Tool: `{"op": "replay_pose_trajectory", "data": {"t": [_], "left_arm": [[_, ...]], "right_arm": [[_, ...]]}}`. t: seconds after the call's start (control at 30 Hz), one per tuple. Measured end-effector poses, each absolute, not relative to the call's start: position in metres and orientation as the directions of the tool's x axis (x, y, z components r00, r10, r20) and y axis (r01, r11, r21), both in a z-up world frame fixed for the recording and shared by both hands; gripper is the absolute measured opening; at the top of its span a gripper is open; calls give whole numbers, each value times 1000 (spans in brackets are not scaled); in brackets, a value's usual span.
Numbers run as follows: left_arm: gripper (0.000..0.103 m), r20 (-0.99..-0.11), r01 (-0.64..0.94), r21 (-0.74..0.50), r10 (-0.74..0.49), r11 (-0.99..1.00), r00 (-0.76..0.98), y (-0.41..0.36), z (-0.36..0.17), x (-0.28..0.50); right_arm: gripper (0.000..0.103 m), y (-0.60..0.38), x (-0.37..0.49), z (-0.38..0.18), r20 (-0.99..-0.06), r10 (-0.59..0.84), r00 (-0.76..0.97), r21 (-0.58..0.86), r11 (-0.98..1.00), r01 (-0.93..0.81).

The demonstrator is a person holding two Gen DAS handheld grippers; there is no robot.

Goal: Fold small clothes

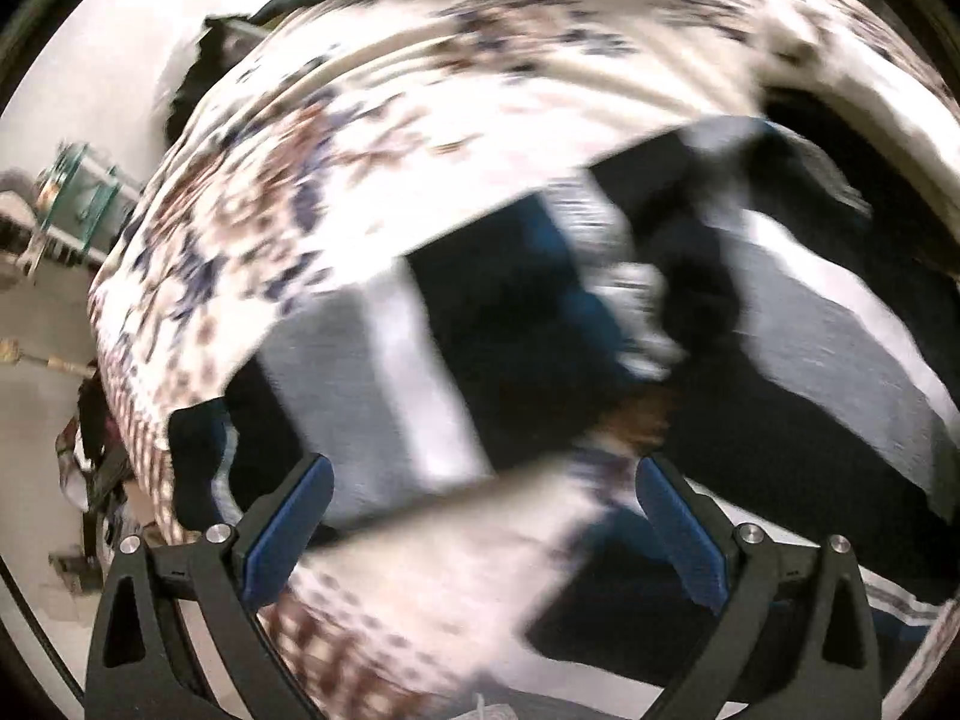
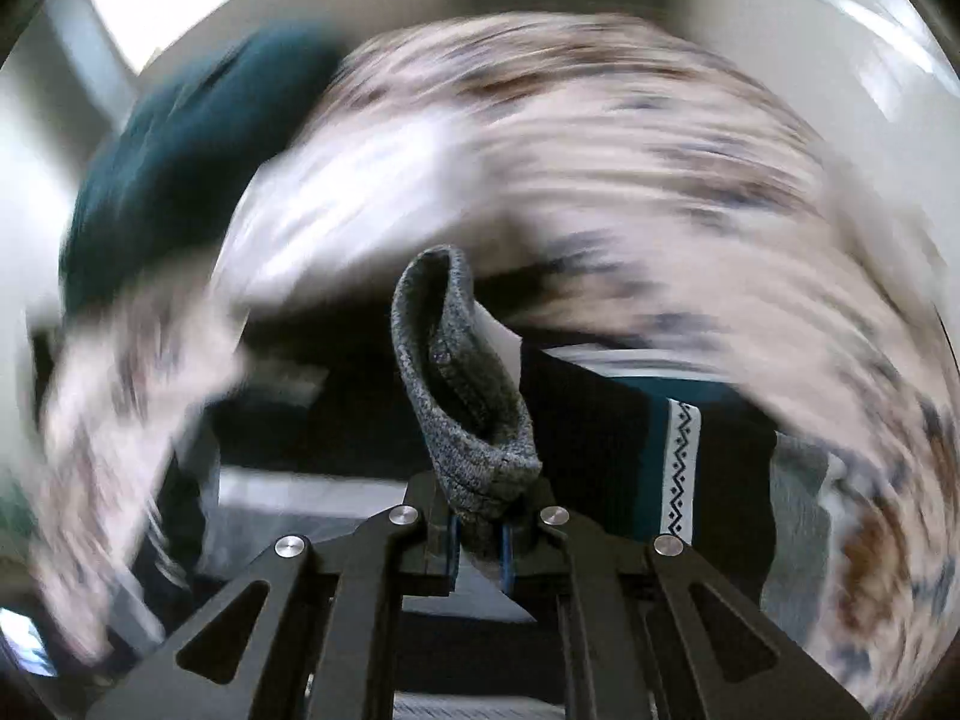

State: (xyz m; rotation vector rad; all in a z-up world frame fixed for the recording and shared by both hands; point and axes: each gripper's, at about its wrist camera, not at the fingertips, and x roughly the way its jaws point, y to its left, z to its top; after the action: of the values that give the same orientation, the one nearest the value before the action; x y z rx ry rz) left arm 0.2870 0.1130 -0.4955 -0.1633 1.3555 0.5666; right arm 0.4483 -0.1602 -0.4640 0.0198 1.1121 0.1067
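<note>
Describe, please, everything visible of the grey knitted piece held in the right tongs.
The grey knitted piece looks like the cuff end of a sock: speckled grey and black yarn, ribbed at the rim, thick and soft. It stands upright from the right tongs, whose blue pads pinch its lower end, and its top curls into an open loop. A white edge shows behind it, with dark fabric to its right. The rest is blurred.
</note>
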Motion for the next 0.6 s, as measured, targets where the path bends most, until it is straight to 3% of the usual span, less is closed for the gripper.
{"op": "replay_pose_trajectory", "data": {"t": [0.2,0.33,0.37,0.43,0.53,0.57,0.6], "left_arm": [[103,-948,-514,213,304,831,99,178,-503,273],[103,-948,-525,199,298,827,111,203,-503,270],[103,-952,-532,184,285,827,114,209,-502,269],[103,-957,-543,152,260,826,128,222,-498,266],[103,-961,-563,103,227,820,156,239,-487,252],[103,-962,-571,92,220,816,159,245,-483,245],[103,-964,-582,81,212,809,161,252,-479,236]], "right_arm": [[9,-4,429,-532,-929,59,366,-69,943,-325],[10,37,422,-543,-949,48,312,-74,927,-369],[14,37,419,-545,-955,39,295,-74,929,-364],[16,29,416,-541,-960,90,266,-4,943,-332],[49,-6,403,-518,-945,231,231,176,956,-235],[57,-18,398,-507,-936,263,233,221,956,-193],[59,-35,388,-497,-929,287,234,259,955,-145]]}}
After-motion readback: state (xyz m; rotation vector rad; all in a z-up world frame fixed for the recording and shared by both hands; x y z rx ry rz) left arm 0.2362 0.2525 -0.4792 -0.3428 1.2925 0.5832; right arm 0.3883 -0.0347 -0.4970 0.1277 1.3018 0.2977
